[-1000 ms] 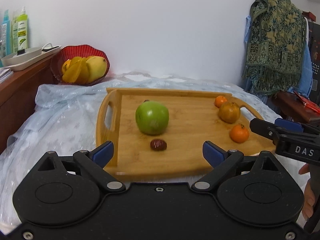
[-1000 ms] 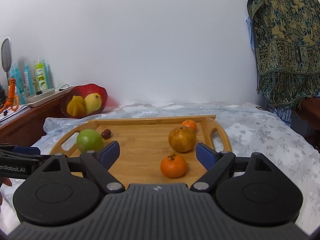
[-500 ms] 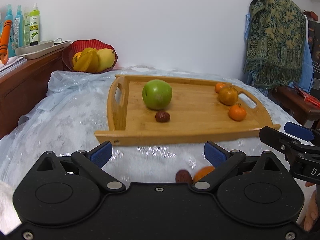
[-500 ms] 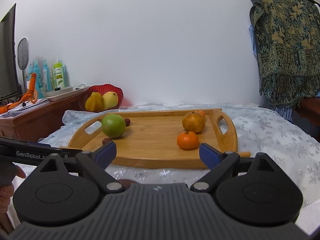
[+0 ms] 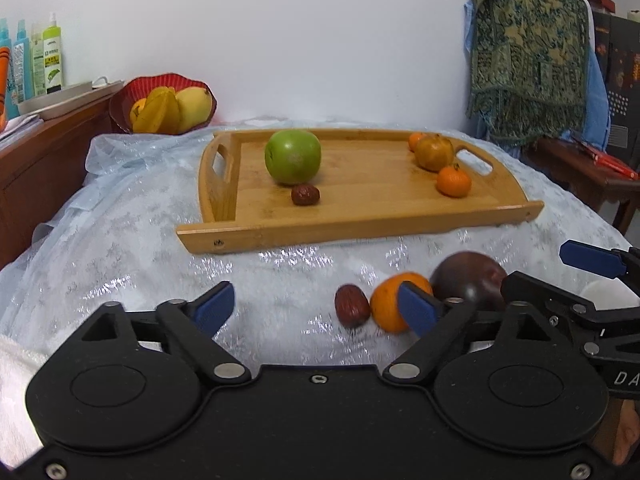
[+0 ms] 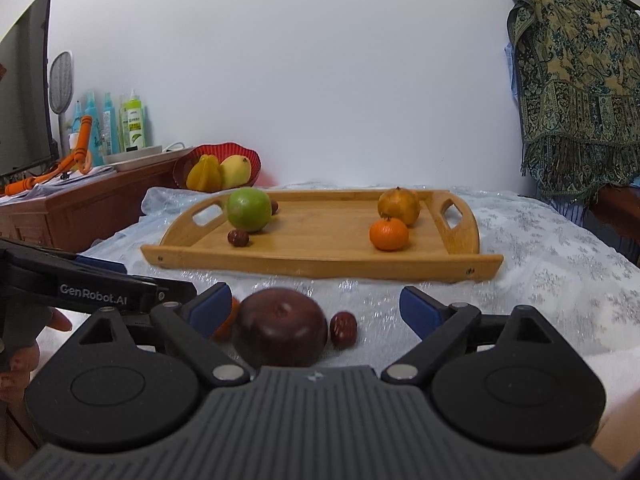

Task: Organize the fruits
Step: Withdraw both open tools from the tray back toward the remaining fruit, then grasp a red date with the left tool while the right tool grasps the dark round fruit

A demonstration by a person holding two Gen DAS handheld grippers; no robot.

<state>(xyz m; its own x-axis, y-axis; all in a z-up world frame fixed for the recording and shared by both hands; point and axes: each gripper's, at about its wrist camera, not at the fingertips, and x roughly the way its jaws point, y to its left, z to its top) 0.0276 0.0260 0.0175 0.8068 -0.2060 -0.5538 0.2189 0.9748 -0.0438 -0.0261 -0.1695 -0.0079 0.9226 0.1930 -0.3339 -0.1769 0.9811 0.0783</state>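
Currently both of my grippers hang low over the near strip of the silvery tablecloth (image 5: 132, 240), short of the wooden tray (image 5: 360, 226), whose near edge runs across both views with open cloth between it and my fingers. My left gripper (image 5: 316, 308) stands open with nothing pressed between its pads; its jaws have just been closing in, and a dried date (image 5: 351, 311) lies loose on the cloth between them. Beside the date, touching or nearly so, sits a tangerine (image 5: 390, 302), partly behind the right-hand blue finger, then a dark purple round fruit (image 5: 468, 280) farther right. My right gripper (image 6: 316, 312) is spread wide and grips nothing; the purple fruit (image 6: 280, 330) and a date (image 6: 343, 329) sit between its fingers, untouched. On the tray: a green apple (image 5: 293, 156) and one date far left, two tangerines and a brownish pomegranate-like fruit (image 5: 434, 153) far right, the middle boards bare. Only the right view shows the monitor edge (image 6: 24, 80) and a second date behind the apple; only the left view shows the dark side table (image 5: 580, 168) at far right. A red fruit bowl (image 6: 218, 168) stands at the far left.
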